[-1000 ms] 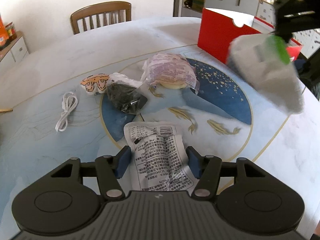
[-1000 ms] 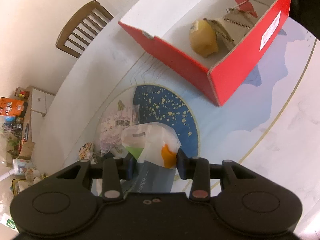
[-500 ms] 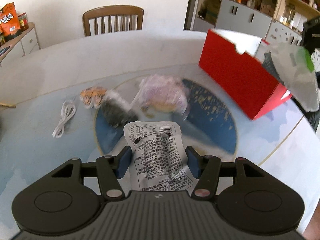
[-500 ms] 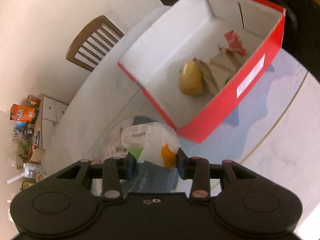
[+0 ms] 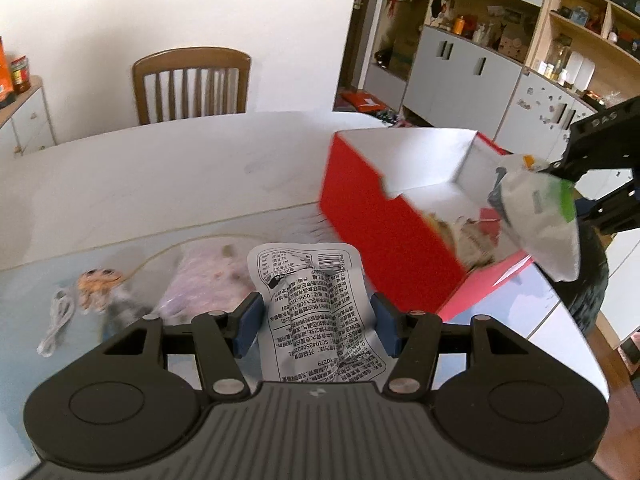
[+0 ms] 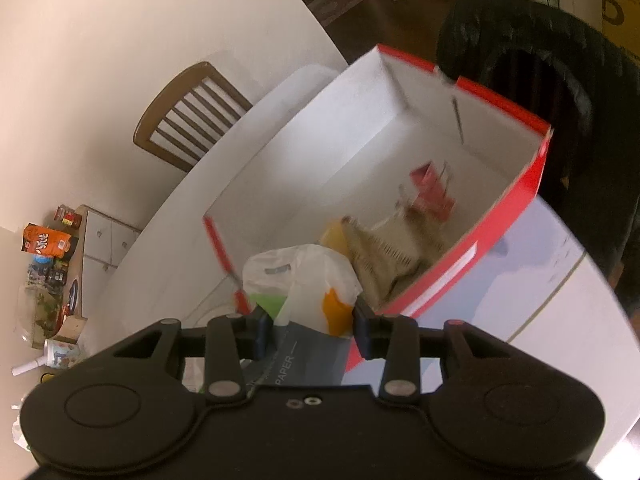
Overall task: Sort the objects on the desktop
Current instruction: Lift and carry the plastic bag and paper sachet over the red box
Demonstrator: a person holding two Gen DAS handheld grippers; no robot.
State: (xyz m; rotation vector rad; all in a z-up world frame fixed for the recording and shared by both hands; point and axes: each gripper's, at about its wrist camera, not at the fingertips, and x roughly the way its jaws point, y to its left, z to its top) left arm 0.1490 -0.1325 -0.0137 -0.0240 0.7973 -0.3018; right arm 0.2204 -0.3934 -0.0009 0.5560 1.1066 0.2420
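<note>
My left gripper (image 5: 316,322) is shut on a silver snack packet (image 5: 316,304) printed with black text, held above the table. My right gripper (image 6: 308,322) is shut on a white tissue pack (image 6: 304,284) with green and orange marks, held over the near rim of the red box (image 6: 508,208). The tissue pack also shows in the left wrist view (image 5: 536,220), hanging over the red box (image 5: 384,224). The box holds a yellow item (image 6: 336,232), a brown paper piece (image 6: 380,252) and a red piece (image 6: 432,188).
On the table lie a pink wrapped pastry (image 5: 200,276), an orange patterned item (image 5: 96,284), a dark packet (image 5: 120,308) and a white cable (image 5: 56,320). A wooden chair (image 5: 192,84) stands behind the table. Cabinets (image 5: 460,64) and a black tyre (image 6: 532,52) stand beyond.
Both grippers have moved toward the red box with their loads. The tissue pack has come from beside the box to over its near rim. The snack packet is lifted higher and rightward.
</note>
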